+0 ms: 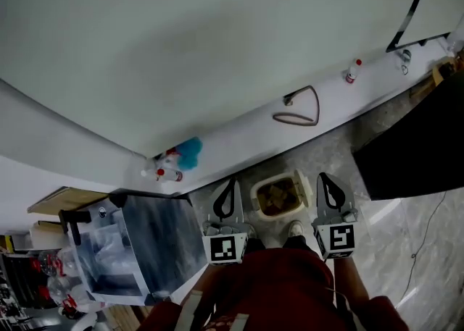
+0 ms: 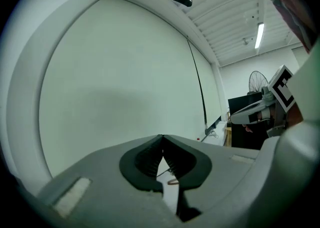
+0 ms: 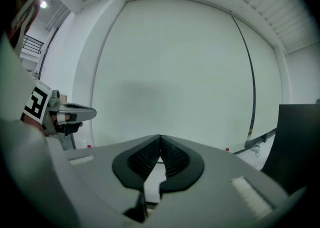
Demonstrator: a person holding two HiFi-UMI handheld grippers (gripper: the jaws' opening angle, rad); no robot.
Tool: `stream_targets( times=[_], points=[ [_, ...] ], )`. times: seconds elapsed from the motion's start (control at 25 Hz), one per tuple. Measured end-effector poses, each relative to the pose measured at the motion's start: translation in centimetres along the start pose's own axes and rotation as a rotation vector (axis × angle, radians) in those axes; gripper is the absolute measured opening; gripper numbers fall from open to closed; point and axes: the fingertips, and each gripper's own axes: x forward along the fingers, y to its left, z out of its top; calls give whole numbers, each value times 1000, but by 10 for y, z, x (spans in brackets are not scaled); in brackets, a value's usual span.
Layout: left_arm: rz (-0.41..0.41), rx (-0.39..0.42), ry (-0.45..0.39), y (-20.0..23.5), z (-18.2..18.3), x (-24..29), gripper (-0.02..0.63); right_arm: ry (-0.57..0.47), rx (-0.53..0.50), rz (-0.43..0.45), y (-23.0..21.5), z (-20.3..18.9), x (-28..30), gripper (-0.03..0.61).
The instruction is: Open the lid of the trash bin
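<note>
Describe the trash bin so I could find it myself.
Follow the big white wall down to the grey floor. There, between the left gripper and the right gripper, sits the trash bin. It is small and cream with a brown middle, unlike the big shiny metal box on one side and the black block on the other.

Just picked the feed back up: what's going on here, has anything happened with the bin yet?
A person in a red top stands over a small cream trash bin, holding tongs in each hand. The left tongs and the right tongs hover on either side of the bin. Both are closed tip to tip with nothing between them, and neither touches the bin. The bin's middle looks brown from the head view, and I can't tell whether the lid is on or off.
</note>
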Motion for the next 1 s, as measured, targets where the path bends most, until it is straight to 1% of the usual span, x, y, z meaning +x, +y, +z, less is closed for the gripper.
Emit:
stream_targets(
  times=[0.04,0.12,0.16,0.24,0.44,0.56,0.68,0.8,1.0],
  points=[
    [9,1,-18,2,11,0,5,-26,8,-7,-2,14,0,2],
    [22,13,-57,6,33,-1,5,-69,-9,-21,-10,40,-1,2],
    [26,25,-76,8,43,-1,5,-92,-24,-26,-13,52,-2,2],
    [33,53,-110,11,62,-3,5,-150,-22,-31,-16,80,-2,2],
    [80,71,-168,29,98,-9,5,-275,-33,-27,-14,131,-5,2],
    [108,80,-207,39,116,-14,5,-305,-46,-35,-15,144,-9,2],
    [124,92,-234,45,125,-18,5,-316,-75,-36,-19,141,-11,2],
    [137,107,-237,49,126,-20,5,-304,-87,-22,-18,139,-9,2],
    [142,107,-234,48,125,-24,5,-307,-94,-8,-15,141,-8,2]
  ],
)
